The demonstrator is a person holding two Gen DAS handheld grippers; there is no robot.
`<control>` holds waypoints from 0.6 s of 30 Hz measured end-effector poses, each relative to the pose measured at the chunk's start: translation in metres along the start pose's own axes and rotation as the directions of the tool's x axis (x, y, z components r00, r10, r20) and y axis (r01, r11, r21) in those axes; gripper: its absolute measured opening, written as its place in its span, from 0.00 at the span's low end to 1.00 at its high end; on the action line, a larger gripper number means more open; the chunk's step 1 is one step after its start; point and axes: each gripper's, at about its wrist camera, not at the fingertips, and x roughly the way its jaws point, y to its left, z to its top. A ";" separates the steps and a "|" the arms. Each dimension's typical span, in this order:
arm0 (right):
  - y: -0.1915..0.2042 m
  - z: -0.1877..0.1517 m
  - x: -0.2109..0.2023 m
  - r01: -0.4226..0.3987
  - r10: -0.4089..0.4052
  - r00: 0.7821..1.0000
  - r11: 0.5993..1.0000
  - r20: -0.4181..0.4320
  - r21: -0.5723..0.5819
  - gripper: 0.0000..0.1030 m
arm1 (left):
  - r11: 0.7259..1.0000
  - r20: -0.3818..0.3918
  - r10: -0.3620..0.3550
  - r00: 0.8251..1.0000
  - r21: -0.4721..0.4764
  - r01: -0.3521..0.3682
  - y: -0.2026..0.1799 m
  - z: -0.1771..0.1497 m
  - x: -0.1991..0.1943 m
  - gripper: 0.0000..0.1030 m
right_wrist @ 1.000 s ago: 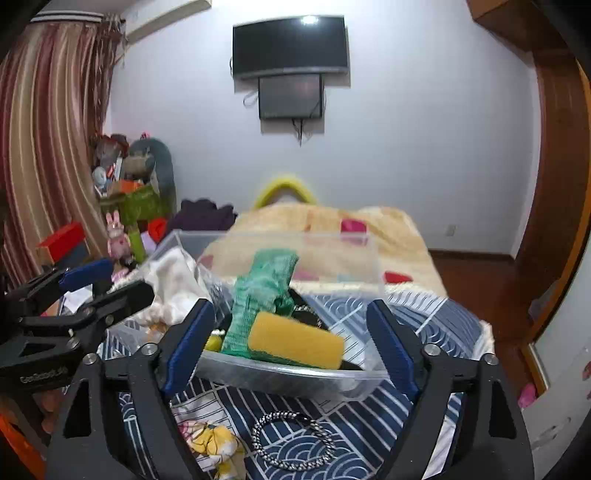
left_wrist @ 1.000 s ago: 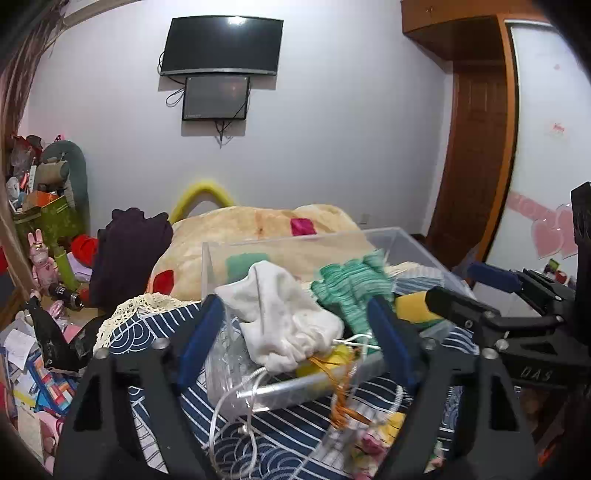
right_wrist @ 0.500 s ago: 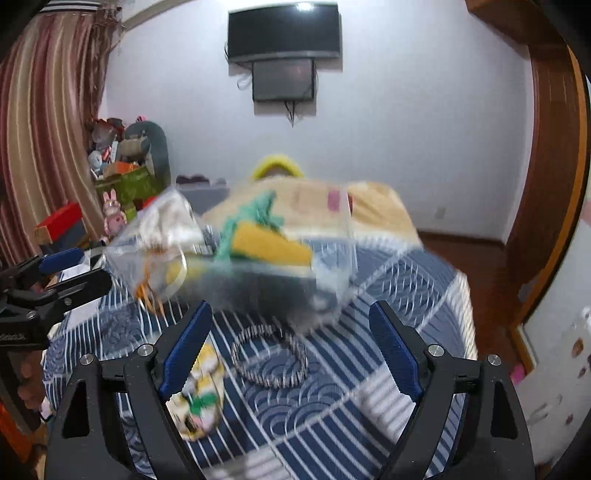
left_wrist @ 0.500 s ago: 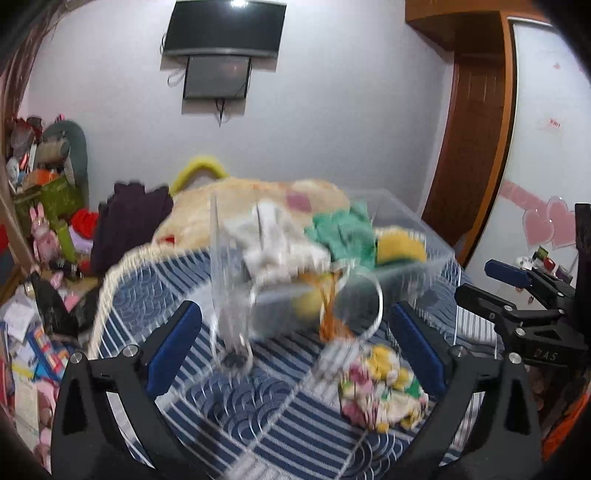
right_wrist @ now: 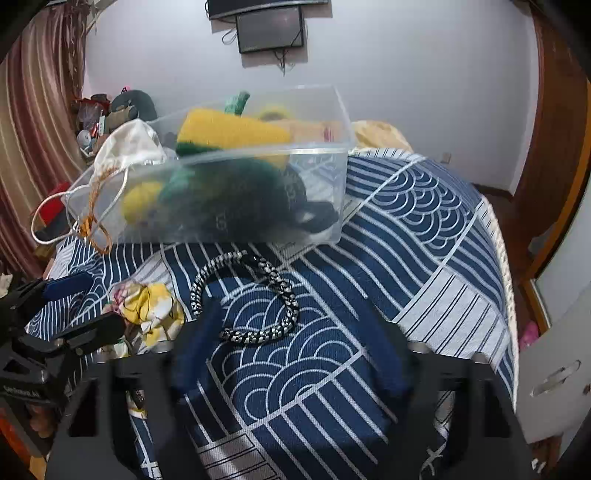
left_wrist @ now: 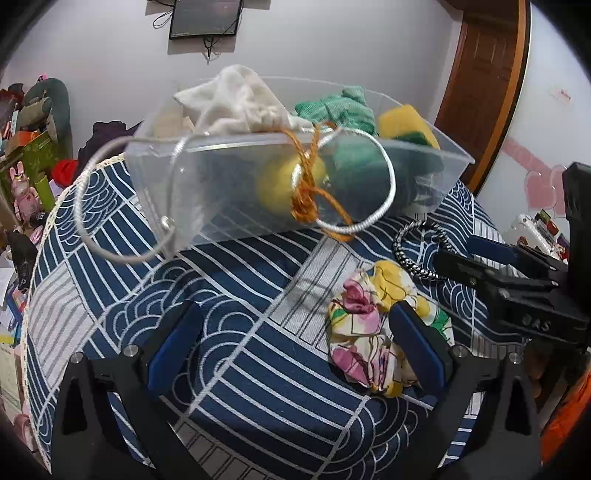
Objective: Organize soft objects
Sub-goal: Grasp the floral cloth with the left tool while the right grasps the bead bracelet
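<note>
Progress: judged mostly done; most soft items already sit in the clear plastic bin point(left_wrist: 229, 184) on the bed cover point(left_wrist: 258, 369).
In bin, counted: one white drawstring pouch point(left_wrist: 236, 103), one green knit cloth point(left_wrist: 340, 110), one yellow sponge point(left_wrist: 406, 122), one yellow ball point(left_wrist: 277, 184), some dark fabric, count unclear.
Left outside: one floral cloth point(left_wrist: 365, 328) and one braided bracelet point(right_wrist: 258, 295), both near the bin.
Left gripper point(left_wrist: 295, 350): jaws apart, empty, just beside the floral cloth.
Right gripper point(right_wrist: 291, 350): jaws apart, empty, blurred, over the bracelet.

a home bedroom: patterned bedspread point(right_wrist: 406, 229), wall-mounted tv point(right_wrist: 271, 27), striped curtains point(right_wrist: 33, 110).
</note>
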 end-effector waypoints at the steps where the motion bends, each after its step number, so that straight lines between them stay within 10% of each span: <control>1: 0.000 -0.001 0.000 0.009 -0.009 1.000 1.000 0.001 -0.002 0.55 | 1.000 0.000 0.003 1.000 0.004 -0.003 -0.001 -0.002 0.002 1.00; 9: 0.003 -0.003 -0.006 0.064 -0.064 0.998 0.998 0.026 -0.022 0.10 | 0.999 0.000 -0.019 1.000 0.037 0.019 -0.012 -0.004 0.005 0.72; 18: -0.003 -0.003 -0.021 0.032 -0.031 0.996 0.999 0.078 -0.008 0.07 | 0.996 0.005 -0.068 0.998 0.055 0.068 -0.015 -0.004 0.005 0.17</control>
